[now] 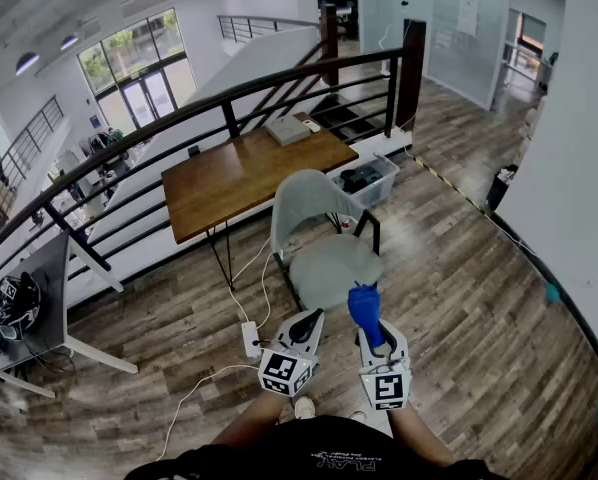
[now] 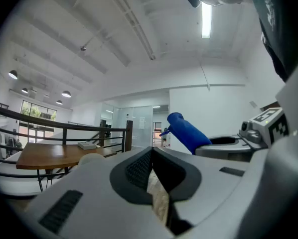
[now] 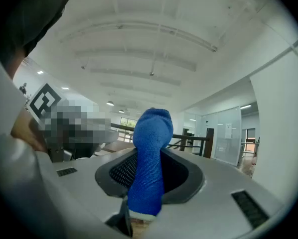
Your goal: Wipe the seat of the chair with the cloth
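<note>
Cloth (image 3: 149, 133), a blue knit roll, stands pinched in right tool (image 3: 148, 173).

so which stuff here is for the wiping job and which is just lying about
For the job: blue cloth, held by the right gripper; chair.

Lying about: wooden table, grey box on it, storage bin, power strip, helmet.
</note>
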Action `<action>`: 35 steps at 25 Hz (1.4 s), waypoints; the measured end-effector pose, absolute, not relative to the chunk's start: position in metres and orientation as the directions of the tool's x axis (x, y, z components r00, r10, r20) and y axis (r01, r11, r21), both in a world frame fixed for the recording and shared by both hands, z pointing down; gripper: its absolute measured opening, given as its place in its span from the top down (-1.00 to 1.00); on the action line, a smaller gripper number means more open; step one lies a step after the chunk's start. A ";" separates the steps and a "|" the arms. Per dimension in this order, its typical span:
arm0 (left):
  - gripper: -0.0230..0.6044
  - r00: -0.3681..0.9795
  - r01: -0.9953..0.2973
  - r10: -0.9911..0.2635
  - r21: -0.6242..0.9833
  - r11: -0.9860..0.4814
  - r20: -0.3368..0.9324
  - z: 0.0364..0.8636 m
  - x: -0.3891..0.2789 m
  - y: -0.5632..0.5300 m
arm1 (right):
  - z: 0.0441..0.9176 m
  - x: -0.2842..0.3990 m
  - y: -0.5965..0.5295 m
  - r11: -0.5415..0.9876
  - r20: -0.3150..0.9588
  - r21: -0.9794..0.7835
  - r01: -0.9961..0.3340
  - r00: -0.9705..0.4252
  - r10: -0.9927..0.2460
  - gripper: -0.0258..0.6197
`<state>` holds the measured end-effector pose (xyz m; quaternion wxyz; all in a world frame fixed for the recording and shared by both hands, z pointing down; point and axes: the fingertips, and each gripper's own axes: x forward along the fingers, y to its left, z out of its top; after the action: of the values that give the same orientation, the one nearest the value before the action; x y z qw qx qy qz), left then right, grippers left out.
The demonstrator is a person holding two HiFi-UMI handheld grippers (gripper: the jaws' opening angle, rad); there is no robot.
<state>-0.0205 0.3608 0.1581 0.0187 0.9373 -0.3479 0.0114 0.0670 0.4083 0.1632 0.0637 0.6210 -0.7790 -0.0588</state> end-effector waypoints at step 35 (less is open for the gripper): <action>0.92 0.807 -0.588 -0.588 0.143 -0.796 0.045 0.178 -0.069 0.318 | 0.165 0.040 0.372 0.085 0.024 0.106 -0.991 -0.083 -0.996 0.55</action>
<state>-0.0692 0.3185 0.1779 0.0754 0.9477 -0.3103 -0.0011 0.0395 0.3721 0.1649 0.0446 0.6757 -0.7352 -0.0311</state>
